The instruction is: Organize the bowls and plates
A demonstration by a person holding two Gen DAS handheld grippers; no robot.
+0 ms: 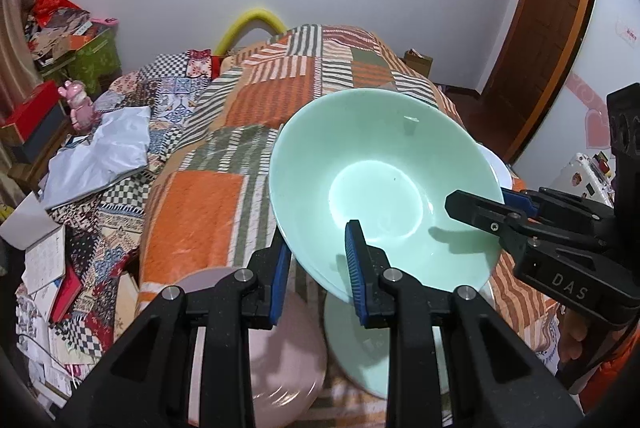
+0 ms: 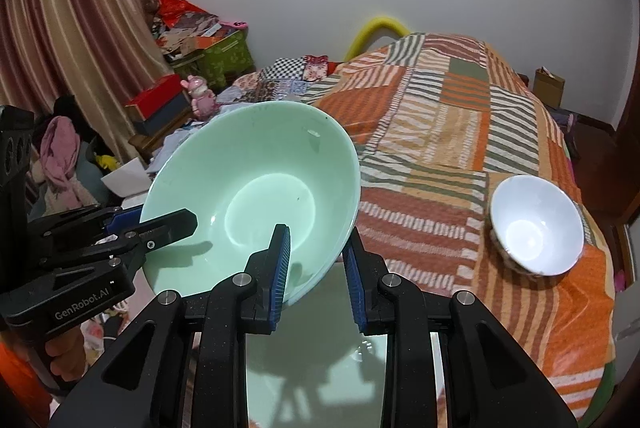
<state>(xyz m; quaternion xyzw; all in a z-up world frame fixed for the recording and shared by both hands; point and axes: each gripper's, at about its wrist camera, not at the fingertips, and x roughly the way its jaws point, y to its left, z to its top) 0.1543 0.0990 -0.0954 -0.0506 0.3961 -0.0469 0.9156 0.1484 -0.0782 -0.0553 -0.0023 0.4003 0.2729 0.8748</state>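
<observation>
A large mint-green bowl (image 1: 380, 168) is held tilted in the air above the bed, gripped at its rim from both sides. My left gripper (image 1: 318, 268) is shut on its near rim, one finger inside and one outside. My right gripper (image 2: 316, 264) is shut on the opposite rim of the same green bowl (image 2: 260, 188). Below it lie a green plate (image 1: 360, 340) and a pink plate (image 1: 280, 348). A white bowl (image 2: 536, 224) sits on the bedspread to the right. The right gripper also shows in the left wrist view (image 1: 480, 212), and the left gripper in the right wrist view (image 2: 160, 228).
The bed has an orange, green and white patchwork bedspread (image 2: 440, 132). Papers and a grey bag (image 1: 100, 152) lie on the bed's left side. Boxes and clutter (image 2: 192, 36) stand by the curtain. A wooden door (image 1: 552, 28) is at the right.
</observation>
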